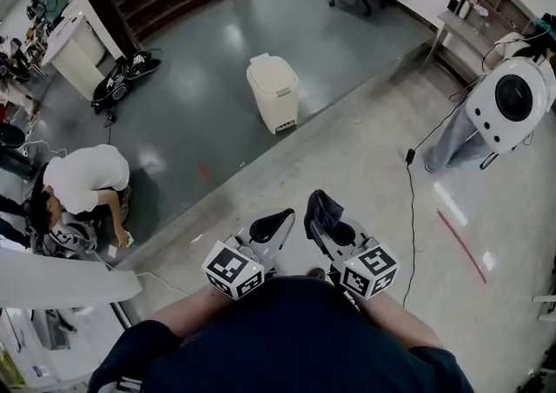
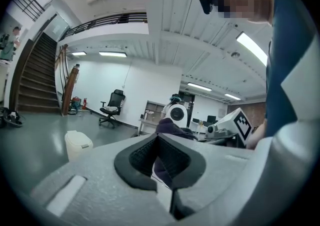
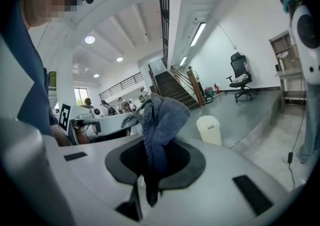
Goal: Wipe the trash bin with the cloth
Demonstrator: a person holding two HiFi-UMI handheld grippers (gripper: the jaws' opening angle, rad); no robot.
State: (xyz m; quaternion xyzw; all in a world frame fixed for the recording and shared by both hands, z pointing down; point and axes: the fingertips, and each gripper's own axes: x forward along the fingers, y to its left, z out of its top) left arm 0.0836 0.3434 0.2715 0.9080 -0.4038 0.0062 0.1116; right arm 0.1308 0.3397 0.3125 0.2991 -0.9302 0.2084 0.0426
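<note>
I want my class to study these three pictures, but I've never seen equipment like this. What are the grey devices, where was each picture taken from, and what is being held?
There is no robot here: a person holds a two-jaw gripper in each hand. The head view looks down from a camera on the person's head. The other two views come from cameras riding on the grippers. The left gripper is shut and empty. The right gripper pinches a blue-grey cloth. A cream bin, lid closed, stands on the grey floor ahead, apart from both grippers.
</note>
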